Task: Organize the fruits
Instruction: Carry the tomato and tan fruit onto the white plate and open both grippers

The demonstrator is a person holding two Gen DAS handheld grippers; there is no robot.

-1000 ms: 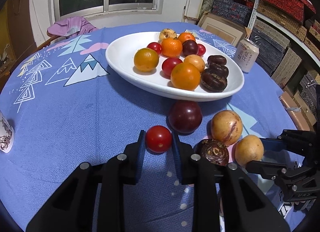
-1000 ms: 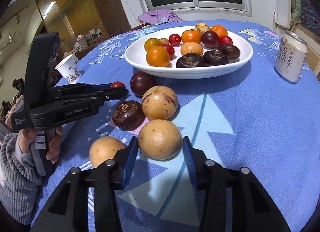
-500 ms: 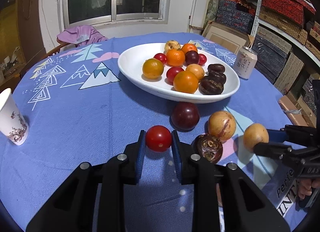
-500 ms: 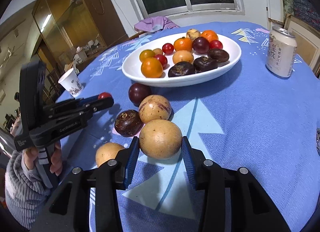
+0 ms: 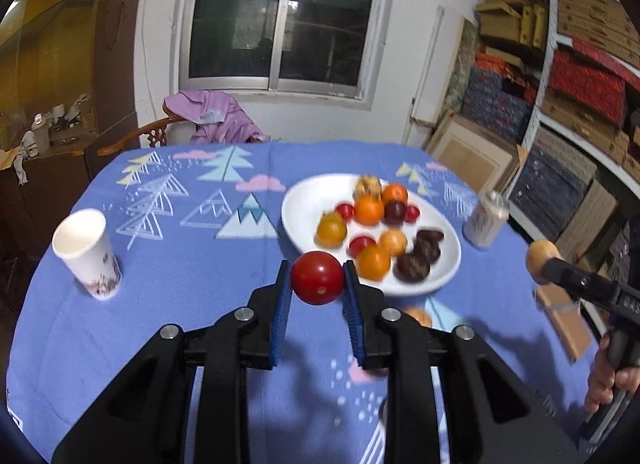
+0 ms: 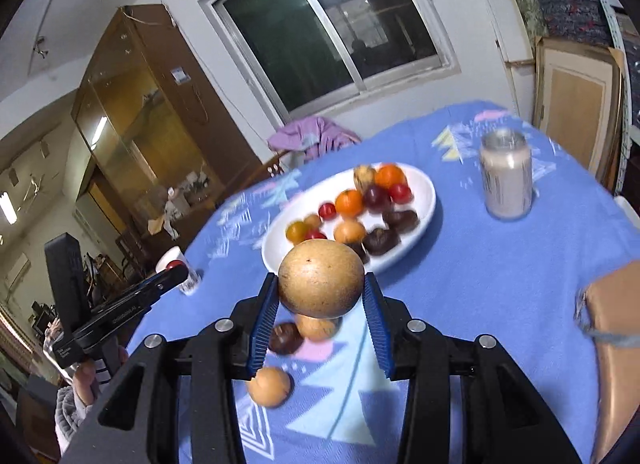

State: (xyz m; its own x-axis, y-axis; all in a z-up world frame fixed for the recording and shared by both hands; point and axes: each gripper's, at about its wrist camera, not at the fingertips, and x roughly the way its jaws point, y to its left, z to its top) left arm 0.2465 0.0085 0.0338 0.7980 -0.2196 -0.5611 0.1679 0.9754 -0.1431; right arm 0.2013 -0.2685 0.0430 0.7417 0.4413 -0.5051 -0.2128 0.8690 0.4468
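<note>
On the far white oval plate [image 5: 448, 260] about a dozen fruits already lie. We hold a small red tomato [image 5: 317, 277] in the left fingers [image 5: 285, 296] and a round tan fruit [image 6: 321, 282] in the right fingers [image 6: 266, 316]; three fruits remain on the blue table [image 6: 500, 284].

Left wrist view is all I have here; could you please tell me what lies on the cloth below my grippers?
Observer: Three fruits remain there: a tan fruit, a dark fruit, and a speckled fruit.
Operator: Thank you. Is the right gripper's fruit held securely?
Observer: The right gripper has both pads against a big brown fruit, lifted off the cloth.
Operator: And what is behind my left gripper?
Observer: A hand in a grey knitted sleeve holds the left gripper, which clamps a red tomato.
</note>
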